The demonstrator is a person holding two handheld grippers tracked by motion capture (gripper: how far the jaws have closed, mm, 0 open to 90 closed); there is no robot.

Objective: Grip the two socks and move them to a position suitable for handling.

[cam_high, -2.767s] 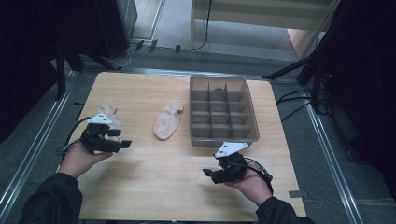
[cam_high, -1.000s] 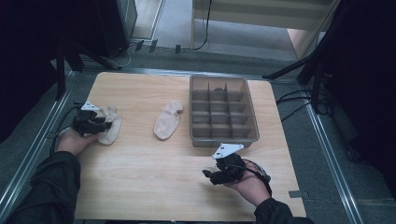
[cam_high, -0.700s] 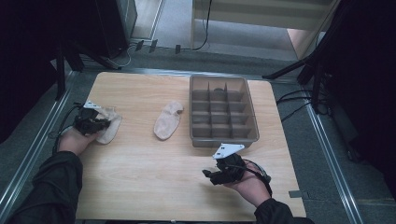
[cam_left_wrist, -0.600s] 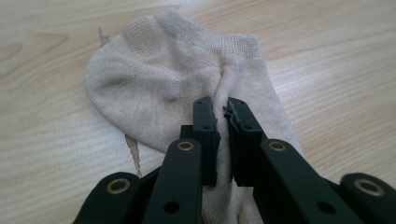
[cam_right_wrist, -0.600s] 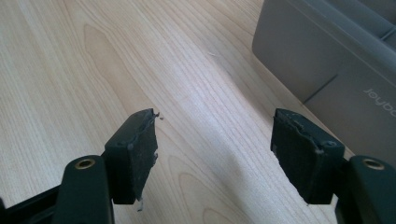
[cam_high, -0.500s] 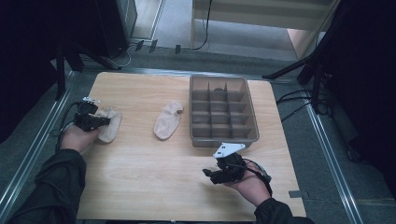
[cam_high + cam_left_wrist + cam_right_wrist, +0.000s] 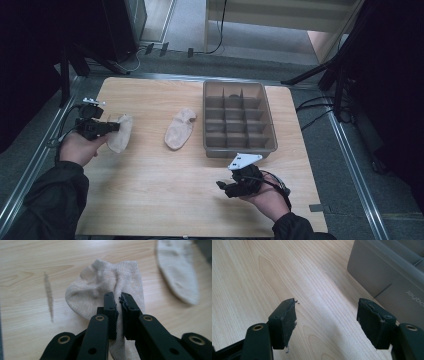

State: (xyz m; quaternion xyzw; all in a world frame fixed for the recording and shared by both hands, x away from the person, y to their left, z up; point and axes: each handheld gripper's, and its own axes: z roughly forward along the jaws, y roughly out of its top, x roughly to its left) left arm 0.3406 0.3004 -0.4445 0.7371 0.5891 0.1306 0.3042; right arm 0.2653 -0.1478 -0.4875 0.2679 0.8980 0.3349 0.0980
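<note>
Over on the left side of the table [image 7: 150,200], the left gripper [image 7: 114,126] has its jaws pinched tight on a beige sock [image 7: 121,132], and the close view along those jaws makes it plain: the two black pads have just been closing, and now a fold of the sock's [image 7: 110,282] knit is squeezed between them, bunched into a ridge right at the fingertips [image 7: 110,302]. The gripped end is at the left hand [image 7: 77,147], while the rest of the sock hangs or trails down toward the wood; from above I can't say how much of it touches the table.

Moving along toward the middle, there's a second sock [image 7: 179,129], same pale colour, lying flat on the wood, well apart from the first one and just left of the grey tray [image 7: 240,150]. The left gripper's view catches it too, off at the upper right [image 7: 178,272].

Then the tray itself, a grey plastic box split into small compartments, sitting at the right half of the table; there's something small and dark in a far compartment, too small to make out.

And at the near right, the right gripper [image 7: 223,187] sits low over bare wood just in front of the tray, its jaws spread wide with nothing between them but the woodgrain, the tray's wall [image 7: 387,272] close by.
</note>
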